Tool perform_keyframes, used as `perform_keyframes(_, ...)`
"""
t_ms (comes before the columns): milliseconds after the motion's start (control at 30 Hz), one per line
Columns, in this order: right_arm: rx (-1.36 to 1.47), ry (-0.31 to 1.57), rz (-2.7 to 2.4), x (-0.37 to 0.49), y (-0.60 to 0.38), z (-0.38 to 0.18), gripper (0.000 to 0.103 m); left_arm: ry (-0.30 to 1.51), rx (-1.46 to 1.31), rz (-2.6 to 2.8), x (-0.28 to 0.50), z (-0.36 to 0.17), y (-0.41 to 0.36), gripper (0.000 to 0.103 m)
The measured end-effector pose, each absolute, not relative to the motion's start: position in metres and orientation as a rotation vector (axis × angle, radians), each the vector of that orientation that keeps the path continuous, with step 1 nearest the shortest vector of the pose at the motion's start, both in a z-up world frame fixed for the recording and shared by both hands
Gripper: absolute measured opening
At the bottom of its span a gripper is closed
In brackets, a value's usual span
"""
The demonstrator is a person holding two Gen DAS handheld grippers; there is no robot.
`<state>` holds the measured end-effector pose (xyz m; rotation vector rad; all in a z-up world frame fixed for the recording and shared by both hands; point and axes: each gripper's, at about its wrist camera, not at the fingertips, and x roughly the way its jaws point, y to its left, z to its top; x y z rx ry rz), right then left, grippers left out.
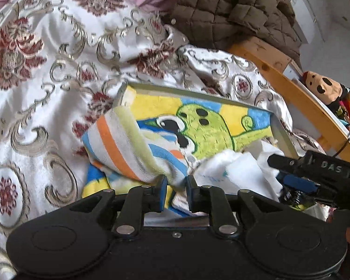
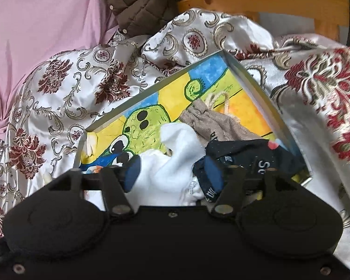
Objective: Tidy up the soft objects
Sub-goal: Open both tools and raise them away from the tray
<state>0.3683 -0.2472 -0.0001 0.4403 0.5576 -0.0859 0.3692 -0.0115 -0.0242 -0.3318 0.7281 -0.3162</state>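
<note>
A shallow grey box [image 1: 198, 91] [image 2: 252, 81], lined with a yellow, blue and green cartoon cloth, lies on the quilt. A striped towel [image 1: 119, 147] hangs over its near left corner. The towel's lower end runs down between the fingers of my left gripper [image 1: 176, 187], whose jaws stand a little apart and open. In the box lie a white sock [image 2: 175, 163] [image 1: 235, 168], a black sock [image 2: 252, 156] and a beige drawstring pouch [image 2: 212, 119]. My right gripper [image 2: 172, 175] [image 1: 276, 169] is wide open over the white sock, its right finger against the black sock.
A white satin quilt [image 1: 46, 81] [image 2: 65, 88] with red flowers surrounds the box. A brown quilted jacket [image 1: 233, 7] and a pink sheet [image 2: 35, 23] lie behind. A wooden bed frame [image 1: 291, 93] runs along the right, with a plush toy [image 1: 324, 88] beyond it.
</note>
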Motion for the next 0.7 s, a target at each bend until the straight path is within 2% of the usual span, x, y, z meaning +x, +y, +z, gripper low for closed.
perform_keyframes(100, 0.442, 0.533, -0.075, 0.353, -0.251, 0.011, 0.086, 0.767, -0.367, -0.325, 0.364, -0.018, -0.015, 0.025)
perform_keyframes(133, 0.442, 0.524, -0.07, 0.348, -0.253, 0.014, 0.091, 0.765, -0.368, -0.331, 0.36, -0.014, -0.017, 0.03)
perform_keyframes(233, 0.453, 0.486, -0.048, 0.33, -0.259, 0.027, 0.101, 0.741, -0.342, -0.34, 0.347, 0.0, -0.024, 0.037)
perform_keyframes(367, 0.482, 0.419, -0.002, 0.3, -0.268, 0.043, 0.102, 0.698, -0.344, -0.339, 0.328, 0.018, -0.026, 0.047)
perform_keyframes(433, 0.496, 0.385, 0.014, 0.286, -0.271, 0.05, 0.102, 0.654, -0.36, -0.324, 0.315, 0.028, -0.024, 0.062)
perform_keyframes(533, 0.48, 0.326, 0.033, 0.263, -0.273, 0.062, 0.102, 0.577, -0.366, -0.305, 0.296, 0.041, -0.021, 0.074)
perform_keyframes(567, 0.469, 0.302, 0.035, 0.254, -0.273, 0.067, 0.102, 0.552, -0.36, -0.302, 0.288, 0.046, -0.021, 0.076)
perform_keyframes(633, 0.449, 0.252, 0.044, 0.238, -0.273, 0.075, 0.102, 0.502, -0.355, -0.296, 0.274, 0.054, -0.02, 0.088)
perform_keyframes(700, 0.437, 0.21, 0.054, 0.224, -0.272, 0.083, 0.102, 0.452, -0.359, -0.277, 0.26, 0.062, -0.018, 0.094)
